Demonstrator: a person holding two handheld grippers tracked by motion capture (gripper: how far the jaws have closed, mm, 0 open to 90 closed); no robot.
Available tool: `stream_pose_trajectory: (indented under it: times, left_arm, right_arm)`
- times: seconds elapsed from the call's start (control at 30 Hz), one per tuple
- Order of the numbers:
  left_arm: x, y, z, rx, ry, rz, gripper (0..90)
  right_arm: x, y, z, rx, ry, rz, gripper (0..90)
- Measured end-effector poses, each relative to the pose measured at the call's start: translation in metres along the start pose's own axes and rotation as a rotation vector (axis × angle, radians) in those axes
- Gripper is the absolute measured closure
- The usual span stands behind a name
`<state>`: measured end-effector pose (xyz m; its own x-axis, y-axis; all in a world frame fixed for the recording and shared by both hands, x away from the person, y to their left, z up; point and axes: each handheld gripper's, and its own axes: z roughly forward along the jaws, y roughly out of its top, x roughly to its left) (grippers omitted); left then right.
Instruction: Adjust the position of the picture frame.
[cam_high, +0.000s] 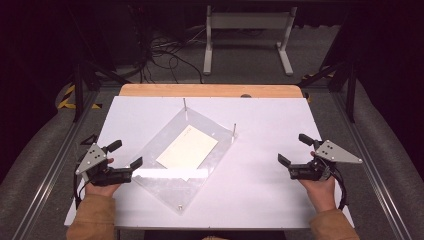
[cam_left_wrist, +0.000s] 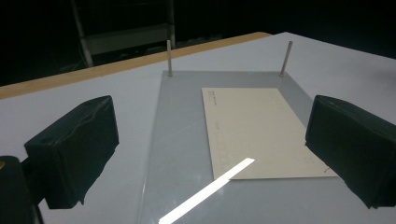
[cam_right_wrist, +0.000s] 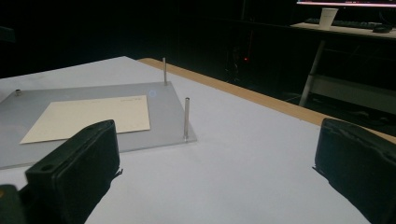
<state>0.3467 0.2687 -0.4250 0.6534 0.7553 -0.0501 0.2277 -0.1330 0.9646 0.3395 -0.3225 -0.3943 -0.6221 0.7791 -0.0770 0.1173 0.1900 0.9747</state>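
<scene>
A clear acrylic plate (cam_high: 170, 187) lies turned at an angle on the white table (cam_high: 260, 125), with a cream card (cam_high: 187, 146) on it. Two thin metal pins (cam_high: 184, 103) (cam_high: 234, 127) stand at its far corners. My left gripper (cam_high: 125, 154) hovers at the plate's left edge, open and empty. In the left gripper view the card (cam_left_wrist: 261, 126) and plate (cam_left_wrist: 182, 140) lie between the wide jaws, with the pins (cam_left_wrist: 169, 58) (cam_left_wrist: 287, 58) behind. My right gripper (cam_high: 294, 148) is open and empty at the table's right side. Its view shows the plate (cam_right_wrist: 163, 116), card (cam_right_wrist: 93, 116) and a pin (cam_right_wrist: 187, 119).
A wooden strip (cam_high: 210, 90) runs along the table's far edge. Beyond it stand a white frame (cam_high: 247, 30) and floor cables (cam_high: 165, 55). Metal rails (cam_high: 370, 170) flank the table. A small screw (cam_high: 178, 205) marks the plate's near corner.
</scene>
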Motion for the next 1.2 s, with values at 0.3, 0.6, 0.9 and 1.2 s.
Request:
stream_pose_trajectory:
  times: [0.3, 0.6, 0.9, 1.2]
  left_arm:
    - [-0.002, 0.001, 0.004, 0.057, 0.01, 0.011, 7.9]
    - [0.007, 0.003, 0.005, 0.102, 0.022, -0.069, 16.1]
    - [0.023, 0.002, 0.006, 0.195, 0.116, -0.141, 50.7]
    - [0.038, 0.0, 0.009, 0.255, 0.157, -0.132, 89.6]
  right_arm:
    - [0.002, 0.001, 0.0, 0.013, 0.012, 0.008, 0.1]
    - [0.008, 0.002, 0.002, 0.034, 0.043, 0.021, 2.6]
    - [0.014, 0.001, 0.001, 0.066, 0.053, 0.008, 12.5]
    - [0.015, 0.0, -0.006, 0.076, 0.054, 0.028, 14.4]
